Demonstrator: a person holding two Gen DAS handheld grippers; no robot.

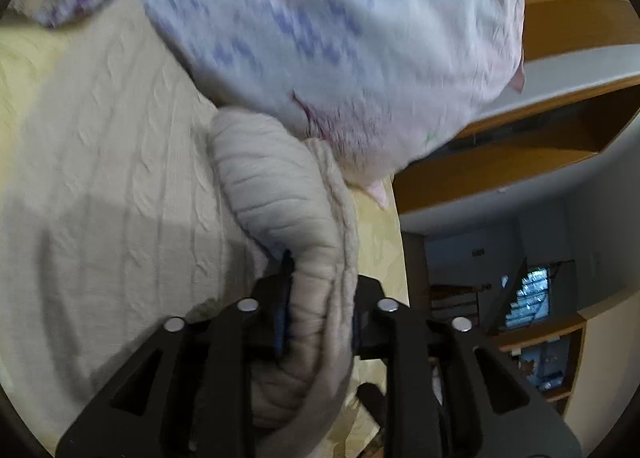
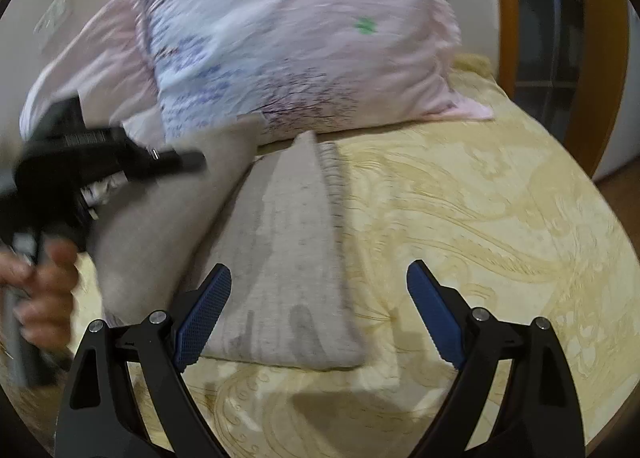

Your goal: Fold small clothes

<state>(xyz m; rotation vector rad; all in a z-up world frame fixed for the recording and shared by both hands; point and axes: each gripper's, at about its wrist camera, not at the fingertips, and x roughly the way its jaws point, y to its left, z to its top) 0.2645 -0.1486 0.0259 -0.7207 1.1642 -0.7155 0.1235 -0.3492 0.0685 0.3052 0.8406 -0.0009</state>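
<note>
Blue-padded jaws of the left gripper [image 1: 318, 318] are clamped on a bunched, ribbed edge of the beige knit garment [image 1: 280, 194], most likely its hem or a cuff. The cloth is gathered thick between the pads and rises in a roll ahead of them. The grip looks meant to lift this edge and carry it over the rest of the piece as a fold; that is a reading, not something seen.

Right gripper [image 2: 320, 298] stands with jaws wide apart and nothing between them, hovering over the near end of the garment, which lies partly flat on the bed. Probably it waits to pin or take a second corner.

Garment position: on the yellow patterned bedspread [image 2: 480, 218], its far end close to the pink and lilac pillow [image 2: 300, 38], one side raised by the left gripper.

View differences:
- Left wrist view shows the clamp itself and the knit texture close up, plus wooden shelves [image 1: 560, 130] and a dim room beyond the bed edge. It does not show the garment's overall outline.
- Right wrist view shows that outline, a long tapering panel, and the person's left hand [image 2: 40, 290] on the gripper handle, blurred. The left gripper's contact point is hidden there behind lifted cloth.
</note>
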